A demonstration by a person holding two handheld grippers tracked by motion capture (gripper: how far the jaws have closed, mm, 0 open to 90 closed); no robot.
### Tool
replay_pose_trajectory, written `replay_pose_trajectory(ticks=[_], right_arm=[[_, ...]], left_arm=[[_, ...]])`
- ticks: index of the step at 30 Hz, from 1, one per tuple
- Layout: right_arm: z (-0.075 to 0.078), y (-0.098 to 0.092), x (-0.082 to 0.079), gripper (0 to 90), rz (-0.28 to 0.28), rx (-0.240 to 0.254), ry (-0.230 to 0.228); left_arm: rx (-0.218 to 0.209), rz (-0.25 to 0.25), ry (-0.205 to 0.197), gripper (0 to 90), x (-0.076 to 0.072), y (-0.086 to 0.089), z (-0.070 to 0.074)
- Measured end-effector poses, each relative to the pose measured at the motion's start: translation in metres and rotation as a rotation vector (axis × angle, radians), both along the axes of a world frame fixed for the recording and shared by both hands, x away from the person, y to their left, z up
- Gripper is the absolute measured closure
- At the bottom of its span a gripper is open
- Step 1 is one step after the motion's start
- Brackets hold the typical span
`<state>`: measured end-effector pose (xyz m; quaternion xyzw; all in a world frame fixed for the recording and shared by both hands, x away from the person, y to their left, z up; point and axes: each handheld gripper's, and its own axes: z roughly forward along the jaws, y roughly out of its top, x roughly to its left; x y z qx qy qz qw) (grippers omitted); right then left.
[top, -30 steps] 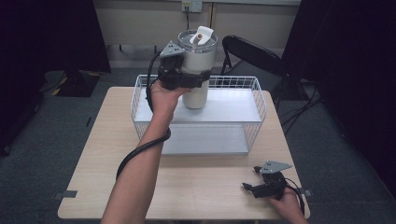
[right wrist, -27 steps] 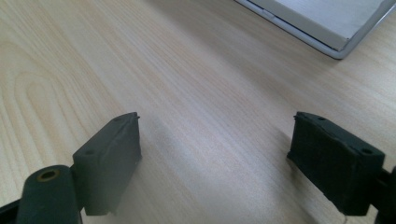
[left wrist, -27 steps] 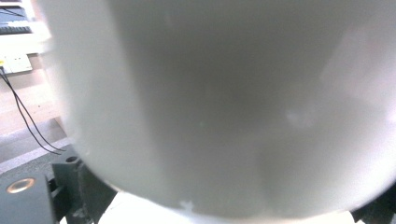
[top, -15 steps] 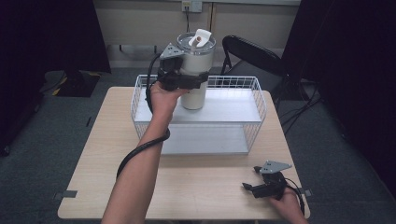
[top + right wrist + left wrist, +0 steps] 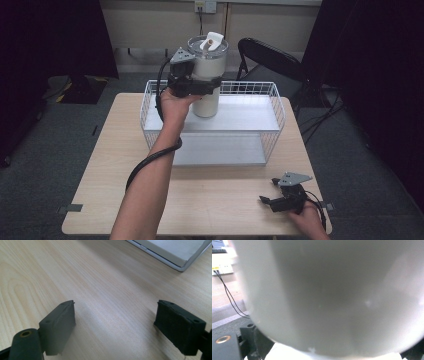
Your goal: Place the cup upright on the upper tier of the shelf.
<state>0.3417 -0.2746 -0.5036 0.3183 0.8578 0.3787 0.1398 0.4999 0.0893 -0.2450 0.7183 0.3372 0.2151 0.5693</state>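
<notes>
My left gripper (image 5: 202,89) clamps the white tumbler (image 5: 207,75) above the wire basket (image 5: 277,107); next I lower it gently inside. My right gripper (image 5: 272,201) rests wide, empty.

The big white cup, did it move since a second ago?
No. The white cup, clamped in the left gripper, sits at the same spot above the wire basket's back rim as before.

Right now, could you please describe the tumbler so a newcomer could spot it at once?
Find the white wire basket at the wooden table's far side. Above it, the left gripper holds the tumbler: tall, cream-white, with a clear lid, the sole cup here.
</notes>
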Motion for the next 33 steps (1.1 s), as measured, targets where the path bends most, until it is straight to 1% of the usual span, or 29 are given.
replay_pose_trajectory(ticks=[2,11,14,15,18,19,24,26,29,31,32,33], right_arm=[[0.0,0.0,0.0,15.8,-0.001,0.001,-0.001],[0.0,0.0,0.0,15.8,-0.001,0.001,-0.001],[0.0,0.0,0.0,15.8,-0.001,0.0,-0.001],[0.0,0.0,0.0,15.8,-0.001,0.0,-0.001],[0.0,0.0,0.0,15.8,-0.001,0.001,-0.001],[0.0,0.0,0.0,15.8,-0.001,0.0,-0.001],[0.0,0.0,0.0,15.8,-0.001,0.0,-0.001],[0.0,0.0,0.0,15.8,0.0,0.0,0.0],[0.0,0.0,0.0,15.7,0.0,0.0,-0.001],[0.0,0.0,0.0,15.8,-0.002,0.0,-0.001],[0.0,0.0,0.0,15.8,-0.002,0.0,-0.001],[0.0,0.0,0.0,15.8,-0.002,0.0,-0.001]], left_arm=[[0.004,-0.001,-0.002,7.9,0.0,0.0,0.0],[-0.018,0.011,-0.001,7.8,0.0,0.003,-0.003],[-0.015,0.001,-0.016,7.7,-0.001,0.004,-0.004],[-0.014,-0.005,-0.027,7.7,-0.003,0.004,-0.006],[-0.011,-0.009,-0.034,7.6,-0.004,0.005,-0.006],[-0.002,-0.012,-0.035,7.6,-0.005,0.005,-0.006],[0.013,-0.02,-0.056,7.5,-0.01,0.005,-0.008],[0.013,-0.017,-0.059,7.5,-0.01,0.005,-0.008],[0.001,-0.008,-0.063,7.5,-0.011,0.004,-0.01],[-0.006,-0.009,-0.067,7.4,-0.011,0.004,-0.011],[0.0,-0.012,-0.073,7.4,-0.011,0.005,-0.011],[-0.006,-0.012,-0.073,7.5,-0.011,0.006,-0.013]])
